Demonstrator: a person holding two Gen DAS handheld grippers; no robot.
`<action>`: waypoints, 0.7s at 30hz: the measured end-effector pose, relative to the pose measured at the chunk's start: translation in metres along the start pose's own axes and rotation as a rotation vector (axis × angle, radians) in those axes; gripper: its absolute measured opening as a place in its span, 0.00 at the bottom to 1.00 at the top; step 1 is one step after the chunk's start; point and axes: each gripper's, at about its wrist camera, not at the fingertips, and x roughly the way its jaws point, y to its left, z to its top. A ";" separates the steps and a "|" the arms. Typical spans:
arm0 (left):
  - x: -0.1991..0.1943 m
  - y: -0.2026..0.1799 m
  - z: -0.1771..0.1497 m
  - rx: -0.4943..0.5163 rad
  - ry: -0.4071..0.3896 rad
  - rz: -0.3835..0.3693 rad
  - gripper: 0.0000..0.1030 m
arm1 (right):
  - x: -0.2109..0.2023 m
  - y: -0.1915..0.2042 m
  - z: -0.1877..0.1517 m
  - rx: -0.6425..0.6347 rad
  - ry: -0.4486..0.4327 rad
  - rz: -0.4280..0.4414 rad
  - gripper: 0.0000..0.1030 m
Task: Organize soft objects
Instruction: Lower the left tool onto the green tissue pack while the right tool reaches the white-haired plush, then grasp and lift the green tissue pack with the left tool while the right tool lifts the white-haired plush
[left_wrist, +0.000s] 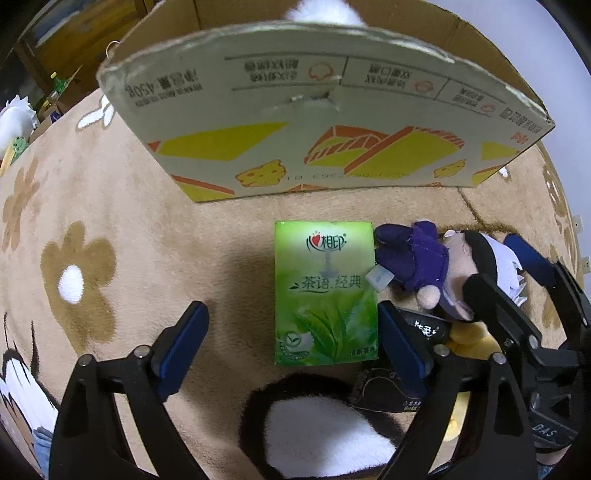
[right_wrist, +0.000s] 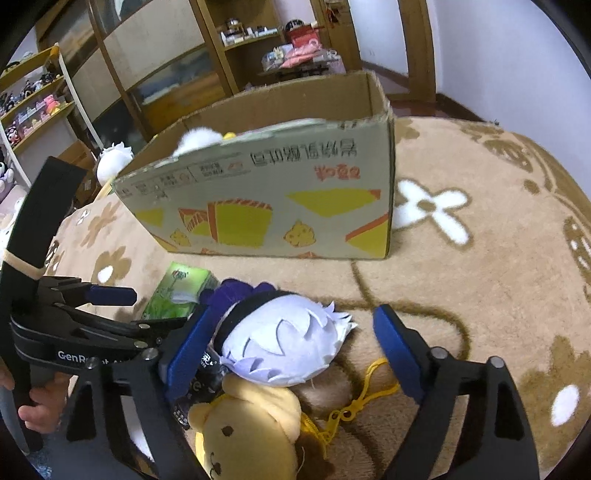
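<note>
On the flowered blanket before the cardboard box, the white-haired doll lies between the right gripper's spread jaws, head toward it, while the left gripper, also apart, brackets the green tissue pack.

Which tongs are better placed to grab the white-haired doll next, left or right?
Right. The right tongs are open with the white-haired doll between their pads, its head against the left pad. The left tongs are open around the green tissue pack, beside the doll.
</note>
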 end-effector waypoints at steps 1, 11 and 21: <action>0.001 0.000 0.000 -0.002 0.002 0.002 0.86 | 0.002 -0.001 0.000 0.009 0.012 0.012 0.87; 0.011 -0.009 -0.004 0.012 0.018 -0.030 0.55 | 0.018 -0.001 -0.005 0.056 0.097 0.126 0.67; -0.005 -0.010 -0.012 0.009 -0.063 -0.028 0.51 | -0.007 0.009 -0.001 -0.028 -0.023 0.002 0.64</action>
